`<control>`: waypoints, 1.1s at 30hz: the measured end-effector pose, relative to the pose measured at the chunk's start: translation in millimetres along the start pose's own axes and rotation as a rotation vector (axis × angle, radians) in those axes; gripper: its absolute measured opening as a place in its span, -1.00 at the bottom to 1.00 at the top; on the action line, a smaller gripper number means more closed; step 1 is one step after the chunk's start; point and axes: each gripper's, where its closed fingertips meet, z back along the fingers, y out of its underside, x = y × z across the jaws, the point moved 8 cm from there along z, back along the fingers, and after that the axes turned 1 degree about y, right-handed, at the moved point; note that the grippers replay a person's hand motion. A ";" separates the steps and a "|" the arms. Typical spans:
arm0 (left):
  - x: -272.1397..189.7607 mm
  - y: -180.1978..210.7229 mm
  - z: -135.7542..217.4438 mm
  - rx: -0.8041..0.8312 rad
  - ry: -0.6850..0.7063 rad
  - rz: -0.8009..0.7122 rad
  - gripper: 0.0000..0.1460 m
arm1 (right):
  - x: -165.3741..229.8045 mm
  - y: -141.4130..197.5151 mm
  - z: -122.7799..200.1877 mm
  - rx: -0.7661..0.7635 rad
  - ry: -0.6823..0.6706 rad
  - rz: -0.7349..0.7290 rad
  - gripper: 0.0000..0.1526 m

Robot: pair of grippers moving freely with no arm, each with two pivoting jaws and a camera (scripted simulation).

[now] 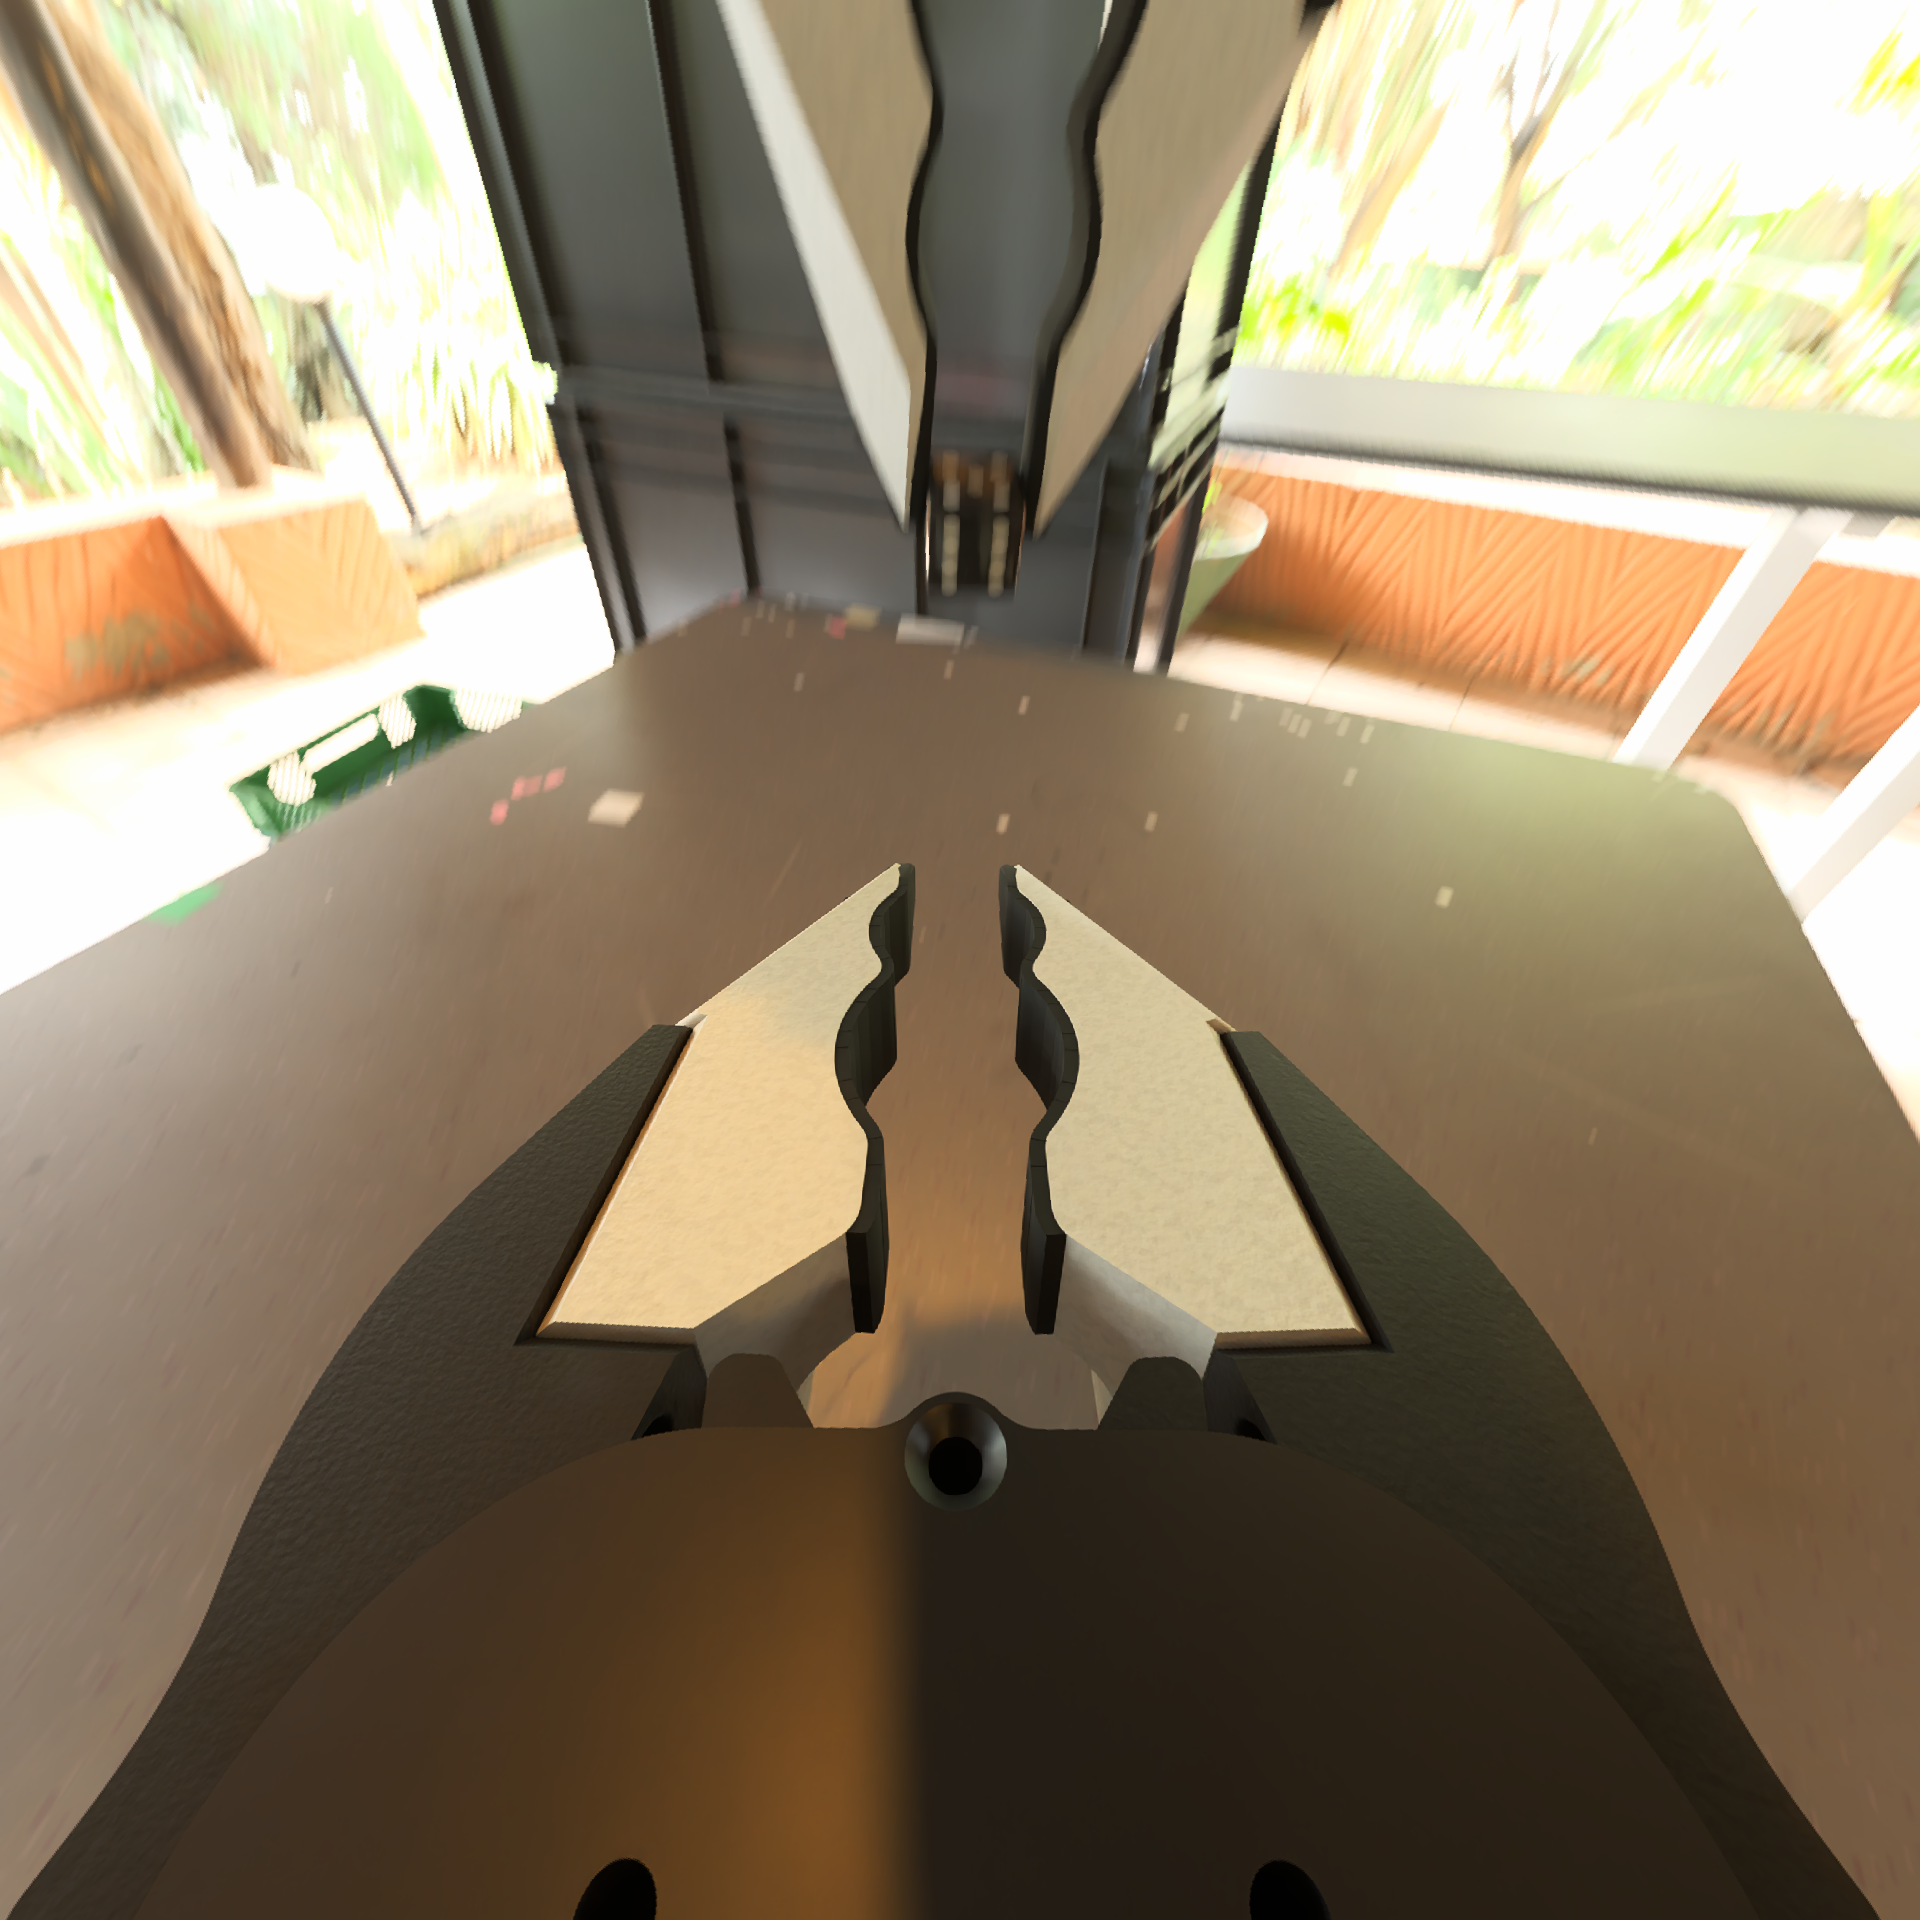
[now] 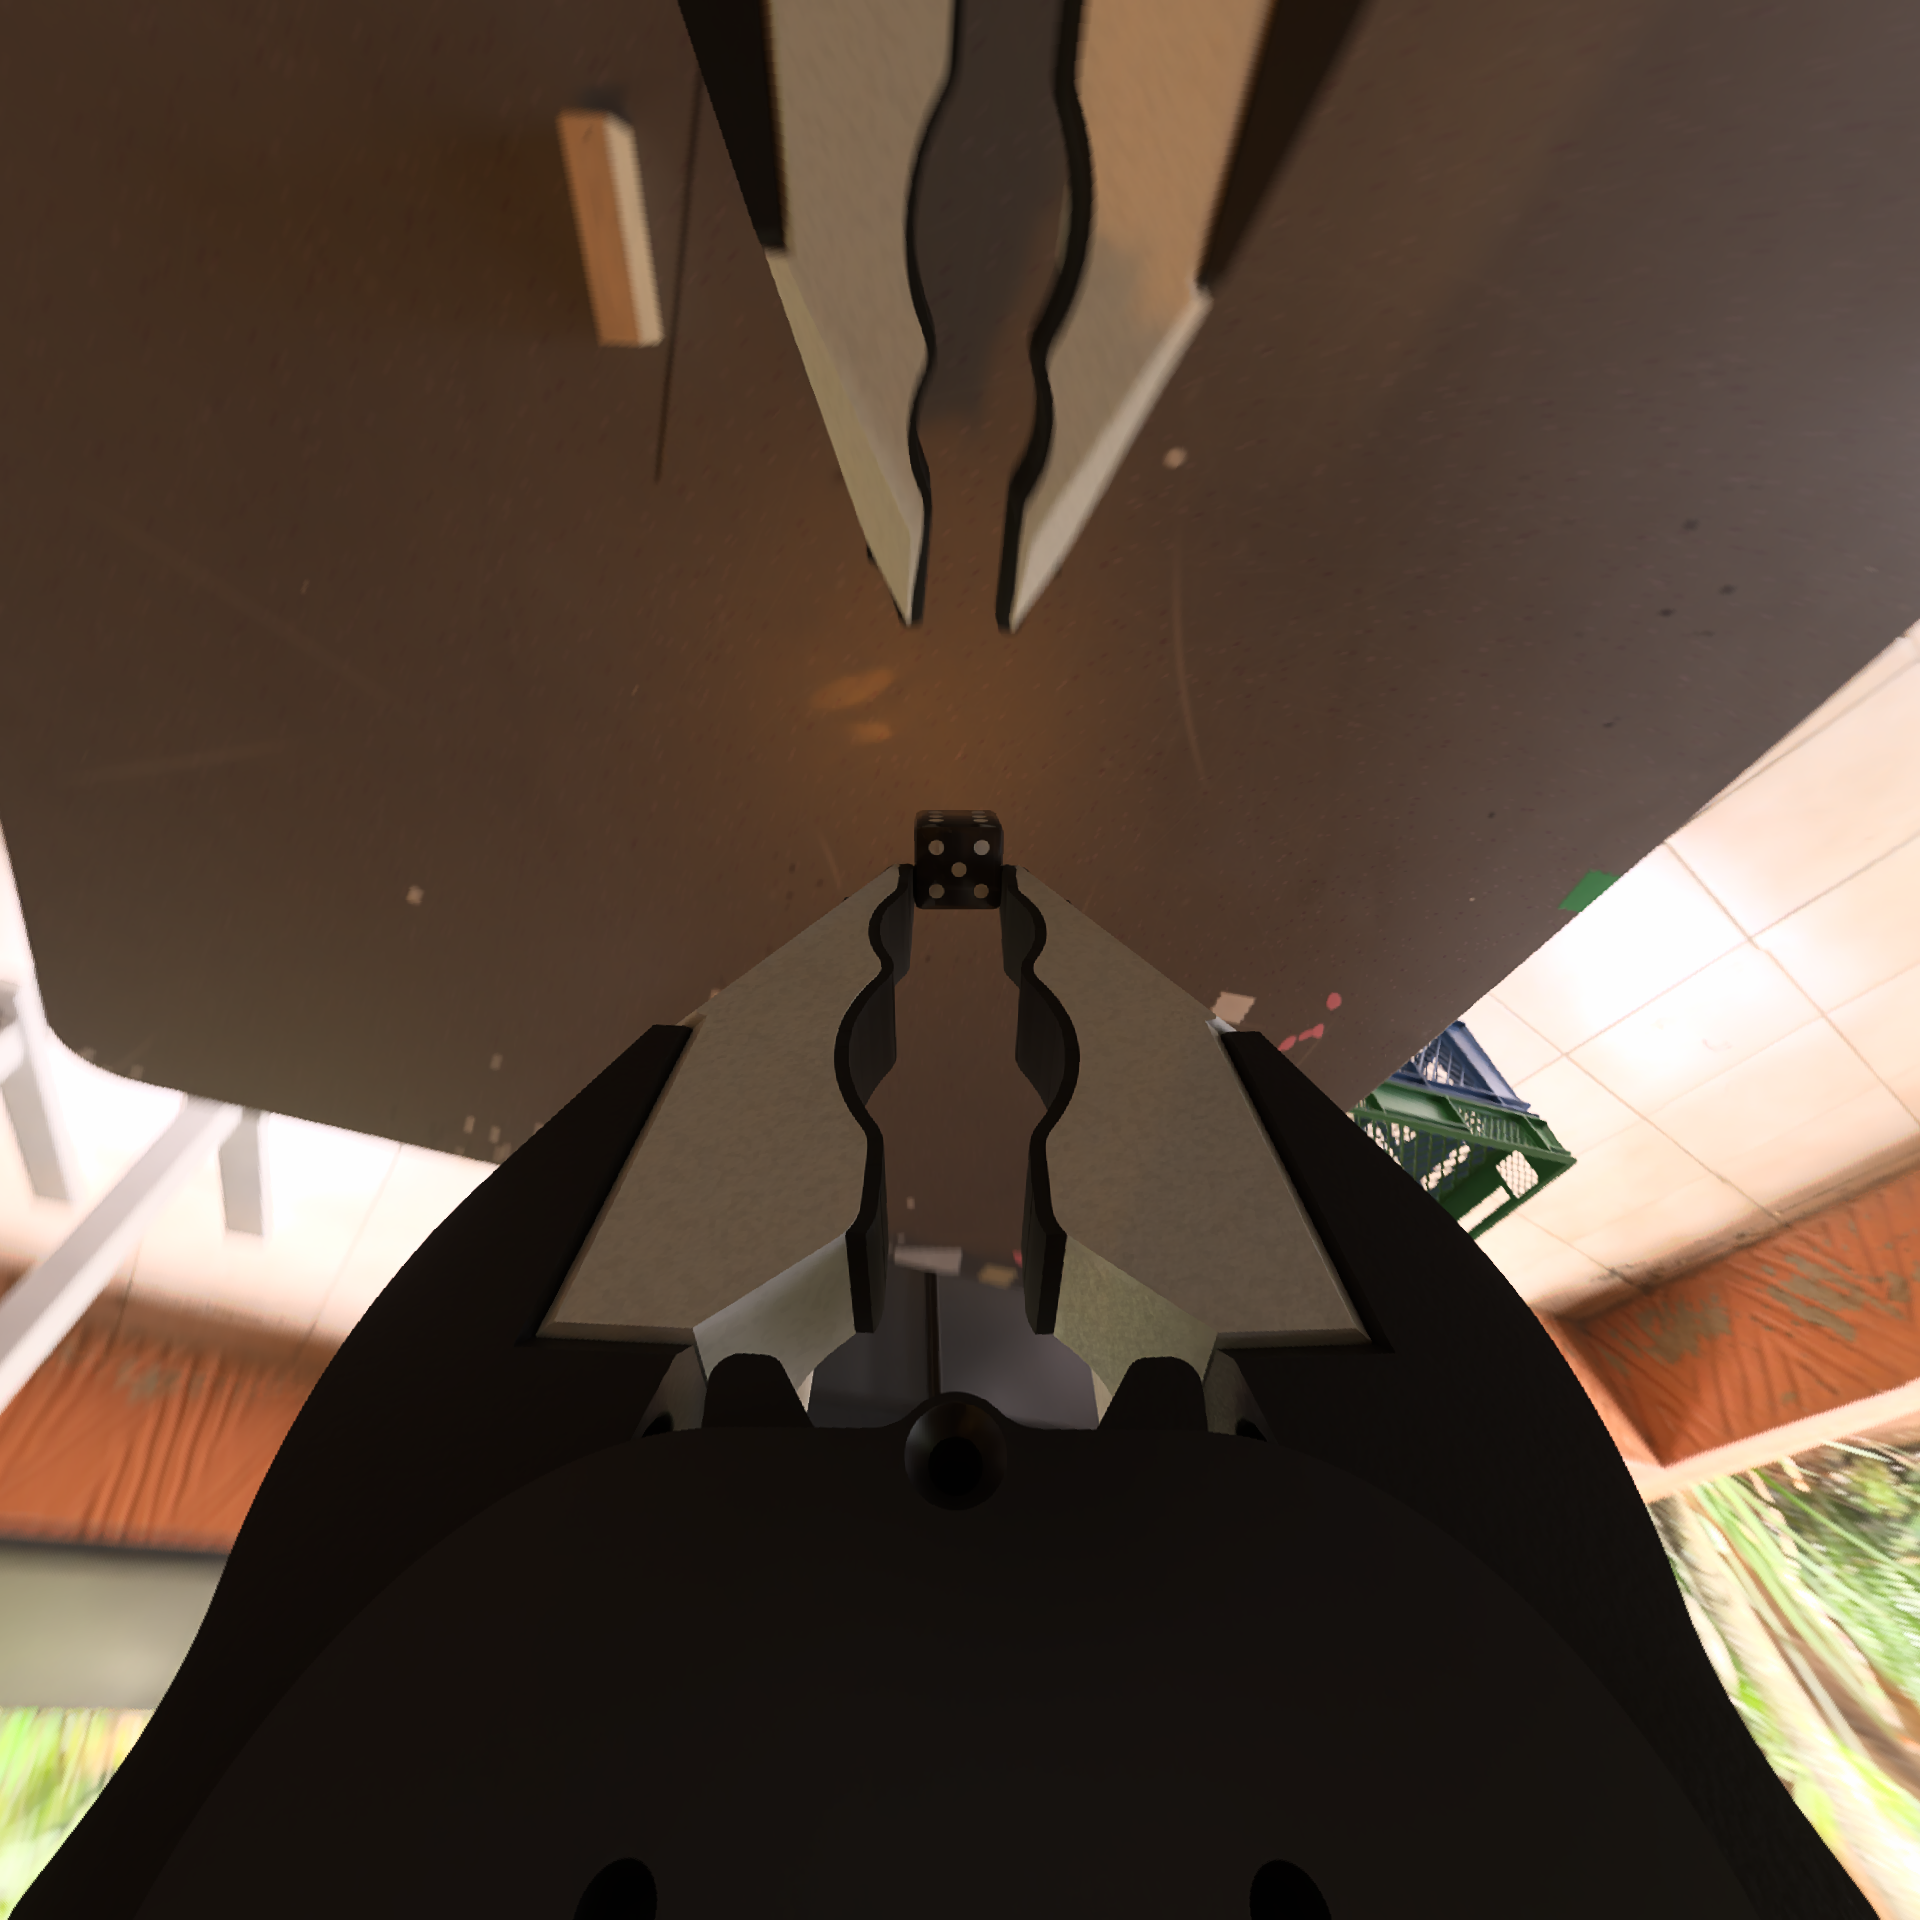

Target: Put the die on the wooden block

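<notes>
In the right wrist view my right gripper is shut on a small black die with white pips, held between its fingertips over the brown table. The wooden block, a pale narrow slab, lies on the table far off to the upper left. My left gripper is slightly open with nothing between its fingers, low over the table. The two grippers point at each other: the left one shows beyond the die, and the right one shows at the top of the left wrist view.
A green crate stands on the floor beside the table; in the right wrist view it has a blue crate behind it. Orange-brown low walls and a dark pillar surround the table. Small pale flecks dot the tabletop.
</notes>
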 end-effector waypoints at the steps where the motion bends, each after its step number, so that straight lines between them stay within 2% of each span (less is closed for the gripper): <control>1: 1.7 7.1 5.2 0.061 -0.016 -0.006 -0.78 | 0.9 6.8 -1.2 -0.051 0.033 -0.032 -0.79; 4: 7.5 30.1 23.3 0.227 -0.074 0.006 -0.78 | 7.7 30.7 -18.5 -0.229 0.118 -0.163 -0.79; 8: 18.5 57.5 39.0 0.409 -0.159 0.066 -0.78 | 28.6 42.2 -74.3 -0.489 0.110 -0.330 -0.79; 12: 23.9 77.7 41.3 0.546 -0.195 0.069 -0.78 | 64.0 13.4 -130.8 -0.655 0.057 -0.322 -0.79; 16: 23.5 85.4 40.5 0.577 -0.215 0.057 -0.78 | 93.3 -23.9 -155.3 -0.739 0.051 -0.229 -0.79; 22: 16.2 82.4 45.6 0.552 -0.218 0.042 -0.78 | 103.2 -54.2 -162.3 -0.748 0.076 -0.001 -0.79; 25: 11.8 82.1 51.1 0.561 -0.257 0.030 -0.78 | 98.7 -63.7 -162.4 -0.743 -0.024 -0.052 -0.78; 28: 7.9 84.9 56.1 0.571 -0.279 0.034 -0.78 | 105.0 -72.5 -168.5 -0.753 -0.037 -0.085 -0.38; 30: 6.6 87.0 58.6 0.569 -0.281 0.045 -0.78 | 110.5 -75.8 -175.2 -0.726 -0.005 -0.063 -0.29; 33: 5.8 88.1 59.6 0.565 -0.272 0.058 -0.78 | 112.5 -78.9 -183.4 -0.710 -0.002 -0.050 -0.26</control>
